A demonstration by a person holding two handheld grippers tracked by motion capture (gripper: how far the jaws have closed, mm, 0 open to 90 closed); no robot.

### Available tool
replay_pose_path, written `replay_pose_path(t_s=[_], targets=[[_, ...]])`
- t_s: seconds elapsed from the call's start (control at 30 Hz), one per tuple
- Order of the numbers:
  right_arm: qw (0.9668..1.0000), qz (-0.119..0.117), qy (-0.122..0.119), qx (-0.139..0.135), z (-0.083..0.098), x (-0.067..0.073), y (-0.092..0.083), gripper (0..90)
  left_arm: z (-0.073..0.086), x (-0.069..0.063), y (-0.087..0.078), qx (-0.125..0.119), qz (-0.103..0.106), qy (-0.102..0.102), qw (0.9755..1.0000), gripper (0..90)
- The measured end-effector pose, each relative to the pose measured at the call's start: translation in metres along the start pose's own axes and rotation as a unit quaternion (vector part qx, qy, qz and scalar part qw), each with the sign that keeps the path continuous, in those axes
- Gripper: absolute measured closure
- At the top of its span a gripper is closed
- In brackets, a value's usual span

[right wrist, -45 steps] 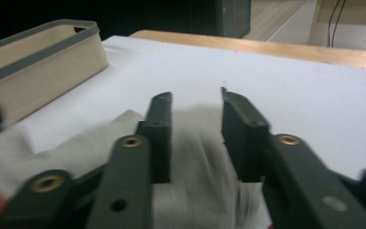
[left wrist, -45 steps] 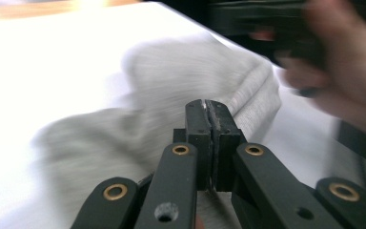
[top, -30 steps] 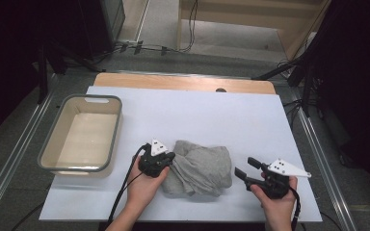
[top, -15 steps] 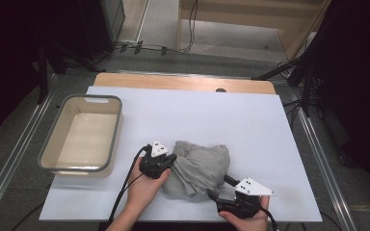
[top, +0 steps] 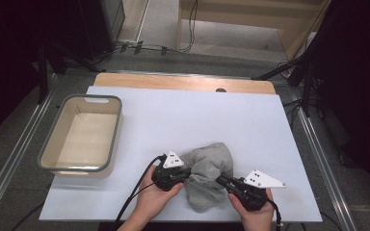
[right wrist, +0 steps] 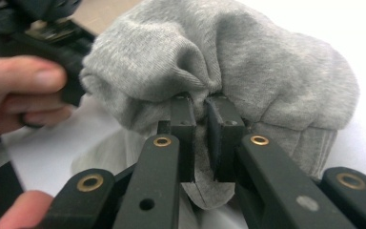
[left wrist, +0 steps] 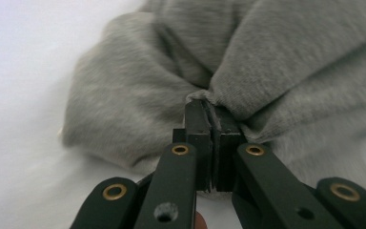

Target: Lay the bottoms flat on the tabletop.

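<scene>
Right tool (right wrist: 199,114) just closing on grey cloth (right wrist: 228,62), no writing legible

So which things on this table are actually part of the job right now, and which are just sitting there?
In use:
grey cloth
left gripper, shut on it
right gripper, jaws just closed on its fabric

Lying about:
beige tub

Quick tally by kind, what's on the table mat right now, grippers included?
Grey cloth: 1
Bin, beige with grey rim: 1
Handheld grippers: 2, left gripper and right gripper, both clamped on the cloth
Total: 4
</scene>
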State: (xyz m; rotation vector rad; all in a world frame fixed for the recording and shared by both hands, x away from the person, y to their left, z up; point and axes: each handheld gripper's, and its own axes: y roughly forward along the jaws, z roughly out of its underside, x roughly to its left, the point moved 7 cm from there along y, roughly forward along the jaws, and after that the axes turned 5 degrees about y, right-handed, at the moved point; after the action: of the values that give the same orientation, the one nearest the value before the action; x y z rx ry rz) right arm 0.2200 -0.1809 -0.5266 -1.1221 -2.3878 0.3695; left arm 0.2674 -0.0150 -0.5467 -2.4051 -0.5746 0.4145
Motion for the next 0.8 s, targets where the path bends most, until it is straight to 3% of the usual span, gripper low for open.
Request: replay_pose_path(t_s=[0.07,0.17,0.27,0.33,0.4,0.53,0.67,0.73,0.8], targets=[[0.9999,0.011,0.0,-0.004,-0.006,-0.006,0.0,81.2,-0.001,-0.009,0.002,-0.003,0.021,0.006,0.9998,88.5],[0.9996,0.022,0.007,-0.016,-0.02,-0.016,0.002,82.0,-0.003,-0.025,0.003,-0.008,0.042,0.033,0.9985,88.5],[0.9993,0.026,0.009,-0.025,-0.033,-0.022,0.008,82.2,-0.005,-0.041,0.001,-0.027,0.072,0.063,0.995,88.5],[0.9991,0.03,0.003,-0.029,-0.041,-0.023,0.012,82.2,-0.006,-0.047,-0.004,-0.026,0.078,0.089,0.9927,87.7],[0.9988,0.033,0.001,-0.036,-0.046,-0.024,0.015,82.2,-0.012,-0.049,-0.014,-0.038,0.079,0.096,0.9915,78.2],[0.9986,0.028,0.009,-0.045,-0.05,-0.027,0.017,82.2,-0.032,-0.041,-0.04,-0.08,0.041,0.09,0.9919,51.3],[0.9987,0.02,0.004,-0.048,-0.053,-0.026,0.018,82.2,-0.058,-0.035,-0.057,-0.111,0.005,0.086,0.9901,38.3],[0.9987,0.014,0.005,-0.05,-0.055,-0.024,0.019,82.1,-0.069,-0.034,-0.056,-0.106,-0.019,0.107,0.9884,34.9],[0.9988,-0.001,-0.001,-0.049,-0.058,-0.02,0.023,82.1,-0.074,-0.032,-0.048,-0.083,-0.049,0.135,0.9862,34.4]])
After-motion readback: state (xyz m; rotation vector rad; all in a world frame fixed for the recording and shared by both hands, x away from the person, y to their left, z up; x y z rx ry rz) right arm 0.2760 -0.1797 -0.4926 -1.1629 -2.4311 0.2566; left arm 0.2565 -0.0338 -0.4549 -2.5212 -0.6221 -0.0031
